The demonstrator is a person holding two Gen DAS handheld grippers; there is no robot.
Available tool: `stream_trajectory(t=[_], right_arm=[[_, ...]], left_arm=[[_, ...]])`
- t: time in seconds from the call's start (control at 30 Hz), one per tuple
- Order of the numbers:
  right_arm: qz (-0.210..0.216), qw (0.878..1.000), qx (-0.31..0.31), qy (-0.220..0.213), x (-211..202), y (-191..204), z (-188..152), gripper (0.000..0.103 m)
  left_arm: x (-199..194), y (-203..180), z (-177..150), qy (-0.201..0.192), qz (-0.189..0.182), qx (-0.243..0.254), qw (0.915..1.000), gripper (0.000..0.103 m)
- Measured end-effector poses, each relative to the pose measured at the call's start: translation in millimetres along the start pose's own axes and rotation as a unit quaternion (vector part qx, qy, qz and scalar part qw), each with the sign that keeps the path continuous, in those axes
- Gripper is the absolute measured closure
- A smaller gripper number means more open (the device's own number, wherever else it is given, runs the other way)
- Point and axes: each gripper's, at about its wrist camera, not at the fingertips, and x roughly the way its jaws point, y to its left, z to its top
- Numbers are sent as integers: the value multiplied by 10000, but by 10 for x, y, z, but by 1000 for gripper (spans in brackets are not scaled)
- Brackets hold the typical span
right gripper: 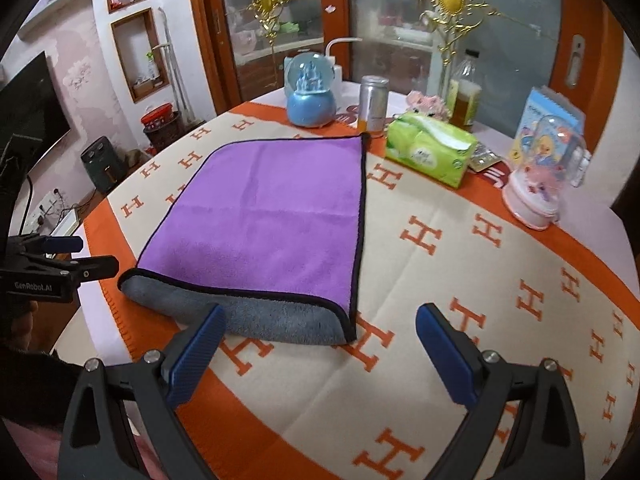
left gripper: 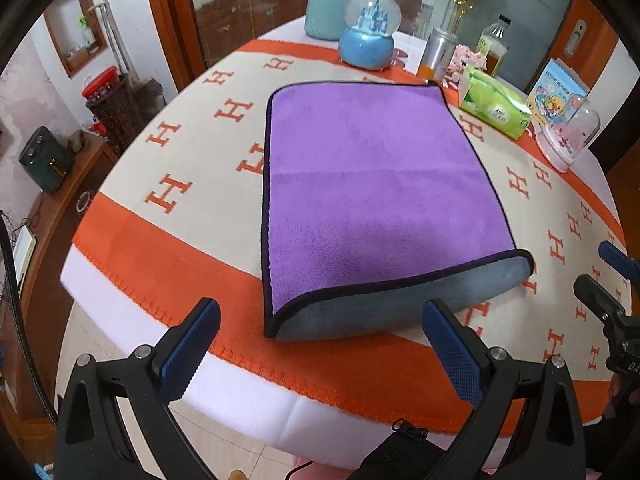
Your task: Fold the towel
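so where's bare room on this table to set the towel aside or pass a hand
Free blanket lies right of the purple towel, between it and the pink dome, and a narrower strip on its left. The far edge is crowded: blue snow globe, can, tissue pack, bottle. Both the left gripper and right gripper are open.

Soft even indoor light, faint shadows, strong fisheye bending, dark vignetted corners, slightly soft focus

Black hand-held gripper frames, silver screws, blue textured fingertips
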Motion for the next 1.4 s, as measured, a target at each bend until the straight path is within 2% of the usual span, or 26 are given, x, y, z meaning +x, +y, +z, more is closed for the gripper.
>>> stream_trajectory(t=[0.4,0.47,0.6,0.73,0.83,0.9,1.03,1.2,1.37,1.4], right_arm=[[179,9975,-101,670,624,-68,-46,23],[213,9967,-115,769,694,-59,-51,28],[290,9957,-88,880,766,-62,-61,33],[320,9944,-65,1002,818,-64,-83,44],[339,9942,-32,1025,819,-64,-98,51],[330,9941,-37,1033,816,-62,-107,55],[267,9939,-52,1072,818,-68,-122,64],[219,9938,-39,1090,808,-94,-138,75],[151,9937,-31,1109,794,-102,-146,86],[141,9937,-28,1109,793,-103,-147,87]], left_arm=[[558,256,65,519,-111,-30,9986,3],[623,292,70,588,-129,-76,9982,8],[702,342,74,677,-208,-111,9974,10],[759,330,60,772,-217,-86,9967,13],[780,305,60,830,-282,-92,9961,28],[784,296,56,850,-323,-92,9958,32],[792,276,34,929,-450,-129,9946,54],[784,263,15,954,-480,-189,9941,64],[759,326,-25,977,-470,-293,9937,84],[755,339,-28,981,-476,-314,9935,85]])
